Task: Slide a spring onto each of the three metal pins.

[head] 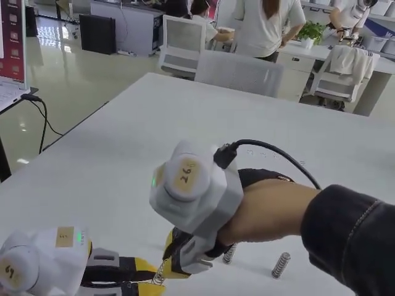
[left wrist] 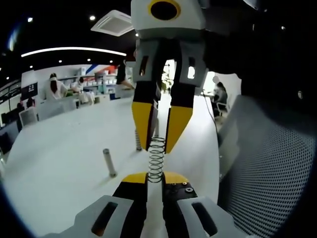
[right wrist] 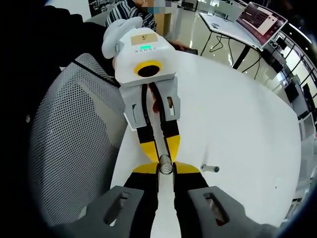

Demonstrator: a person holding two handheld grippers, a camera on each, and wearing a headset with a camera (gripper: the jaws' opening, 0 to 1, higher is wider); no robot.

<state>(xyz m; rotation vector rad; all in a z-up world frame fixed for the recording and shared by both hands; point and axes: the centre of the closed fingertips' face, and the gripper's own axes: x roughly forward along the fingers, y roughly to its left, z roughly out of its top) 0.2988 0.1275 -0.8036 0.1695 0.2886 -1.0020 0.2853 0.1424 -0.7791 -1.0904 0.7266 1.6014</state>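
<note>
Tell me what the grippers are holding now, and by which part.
One spring, held by both: the left gripper has its jaws on one end, the right gripper has its jaws on the opposite end.

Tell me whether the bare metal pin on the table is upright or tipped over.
Upright. In the left gripper view the pin stands on end on the white table, with no spring on it.

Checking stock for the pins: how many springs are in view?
3: held spring between left gripper and right gripper; second spring and third spring upright on the table nearby. More may be hidden.
</note>
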